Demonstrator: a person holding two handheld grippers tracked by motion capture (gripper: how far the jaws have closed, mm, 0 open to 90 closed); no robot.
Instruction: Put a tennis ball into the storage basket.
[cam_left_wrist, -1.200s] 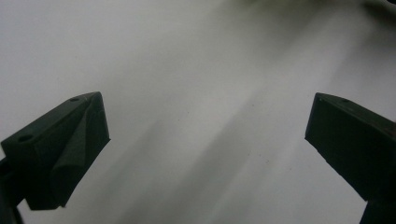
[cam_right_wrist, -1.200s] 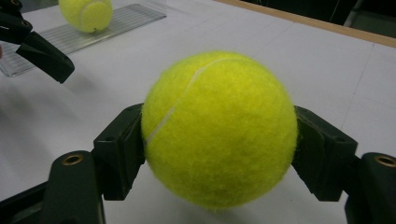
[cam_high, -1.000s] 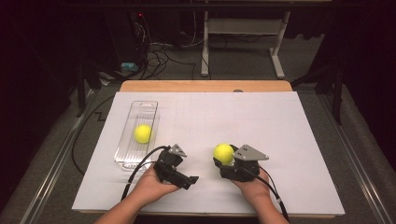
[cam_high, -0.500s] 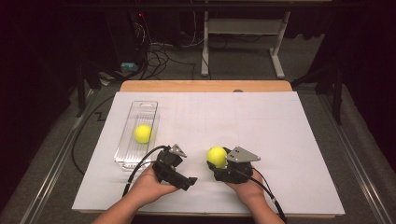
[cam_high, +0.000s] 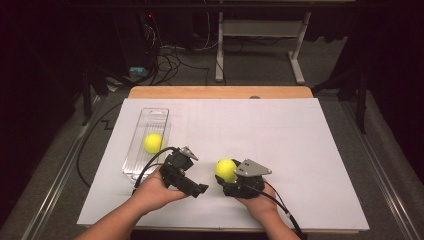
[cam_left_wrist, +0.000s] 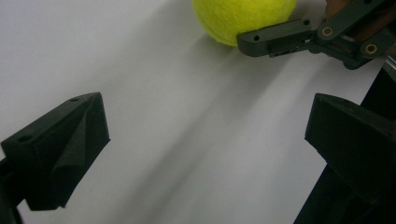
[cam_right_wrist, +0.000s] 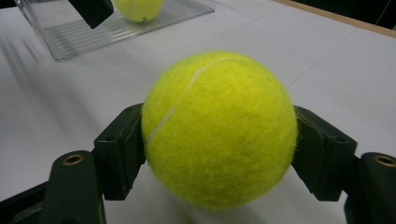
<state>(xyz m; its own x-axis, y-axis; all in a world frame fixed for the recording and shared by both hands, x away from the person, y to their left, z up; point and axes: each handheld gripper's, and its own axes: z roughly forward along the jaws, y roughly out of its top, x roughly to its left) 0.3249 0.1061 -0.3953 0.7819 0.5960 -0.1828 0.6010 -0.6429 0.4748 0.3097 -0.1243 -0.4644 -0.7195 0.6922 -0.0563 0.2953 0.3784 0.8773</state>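
A yellow tennis ball (cam_high: 225, 169) sits between the jaws of my right gripper (cam_high: 229, 179) near the front of the white table, and the gripper is shut on it. In the right gripper view the ball (cam_right_wrist: 219, 128) is pressed from both sides by the black pads (cam_right_wrist: 119, 149). My left gripper (cam_high: 199, 187) is just left of it, angled toward the ball, open with nothing inside. In the left gripper view its jaws (cam_left_wrist: 205, 140) stand wide apart over bare white surface, with the held ball (cam_left_wrist: 243, 18) at the top. A second tennis ball (cam_high: 153, 143) lies in a clear tray (cam_high: 135, 165).
The clear tray (cam_right_wrist: 70, 42) lies lengthwise on the left part of the table, close to the left hand. White paper (cam_high: 300, 150) covers the tabletop, with a wooden edge (cam_high: 220, 92) at the back. Cables and a desk frame stand on the floor beyond.
My right gripper has moved left and a little nearer with the ball still in it. The left gripper has lifted slightly and stays open.
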